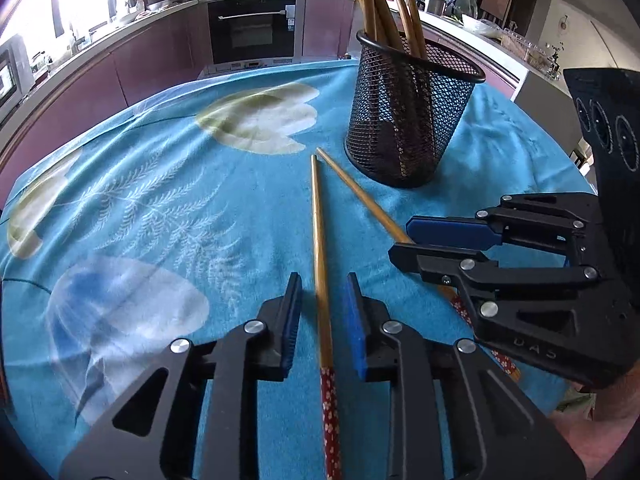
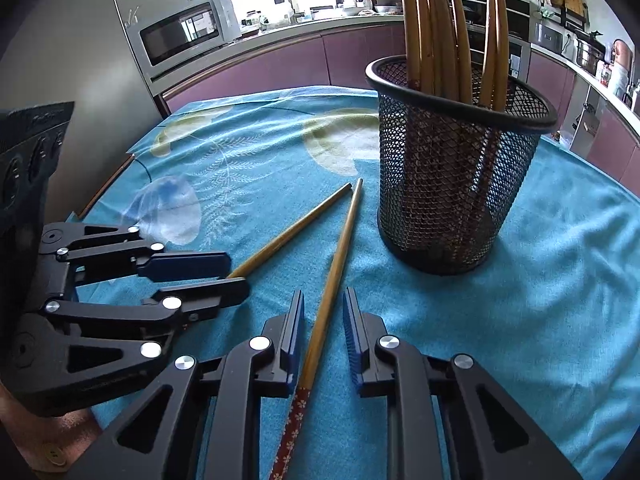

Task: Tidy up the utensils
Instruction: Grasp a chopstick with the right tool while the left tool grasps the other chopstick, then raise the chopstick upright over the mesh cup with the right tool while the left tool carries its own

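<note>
Two wooden chopsticks with red flowered handles lie on the blue cloth, tips almost meeting near a black mesh cup [image 1: 408, 120] [image 2: 452, 184]. Several more chopsticks [image 1: 384, 8] [image 2: 420, 20] stand in that cup. My left gripper [image 1: 324, 280] [image 2: 236, 274] straddles the left chopstick [image 1: 318, 220] [image 2: 288, 236], with a gap on both sides of it. The right gripper [image 2: 323, 294] [image 1: 402, 240] straddles the right chopstick [image 2: 340, 248] [image 1: 360, 192] the same way, and its pads are clear of the wood. Both grippers point down at the table, side by side.
The blue leaf-print cloth [image 1: 160, 200] [image 2: 520, 320] covers the whole table. The mesh cup stands just beyond the chopstick tips. Purple kitchen cabinets, an oven [image 1: 252, 28] and a microwave [image 2: 180, 32] are far behind the table.
</note>
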{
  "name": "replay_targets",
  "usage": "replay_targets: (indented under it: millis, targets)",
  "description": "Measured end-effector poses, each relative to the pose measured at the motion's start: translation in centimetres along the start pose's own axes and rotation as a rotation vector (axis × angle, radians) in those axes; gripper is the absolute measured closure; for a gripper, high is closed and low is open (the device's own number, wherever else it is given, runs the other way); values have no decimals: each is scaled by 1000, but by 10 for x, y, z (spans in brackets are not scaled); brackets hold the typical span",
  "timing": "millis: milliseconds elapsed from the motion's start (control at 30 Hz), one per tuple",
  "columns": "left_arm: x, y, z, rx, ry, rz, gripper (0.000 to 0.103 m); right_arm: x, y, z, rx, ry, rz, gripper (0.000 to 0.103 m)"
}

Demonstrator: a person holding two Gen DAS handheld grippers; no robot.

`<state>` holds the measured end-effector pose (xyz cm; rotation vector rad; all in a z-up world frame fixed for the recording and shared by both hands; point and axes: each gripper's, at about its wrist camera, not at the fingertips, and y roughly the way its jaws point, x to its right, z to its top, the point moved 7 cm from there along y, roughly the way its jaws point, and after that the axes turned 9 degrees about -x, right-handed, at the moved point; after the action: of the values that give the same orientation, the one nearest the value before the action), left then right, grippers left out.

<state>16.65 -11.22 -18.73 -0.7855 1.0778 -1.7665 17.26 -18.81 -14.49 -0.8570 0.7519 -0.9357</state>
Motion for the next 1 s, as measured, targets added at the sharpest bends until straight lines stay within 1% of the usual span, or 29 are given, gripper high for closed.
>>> replay_targets:
  millis: [100,133,200,267,333,433,633,867,1000]
  targets:
    - [1,4,8,-1,12,11,81,0,3,4,0,1,-6,88]
    - [0,5,11,-3,13,13,83,1,4,6,0,2,-4,89]
    - [0,7,15,-4,18,23,87,2,5,8,1,7,-3,93]
    - [-1,8,18,-6,16,17,93,4,6,9,1,17,4,94]
    - [-2,10,22,-9,9,10,95,5,6,9,2,25,14,95]
    - [-1,11,23,-5,6,17,95,7,5,9,2,42,38,95]
    - [0,5,22,9,-11,-12,95,9,-5,6,16,53,78,97]
    - [-1,-18,21,52,-26,-47,95,5,-24,5,54,37,104,98]
    - [-2,-35,21,79,-35,-86,95,2,-38,5,85,30,129,98]
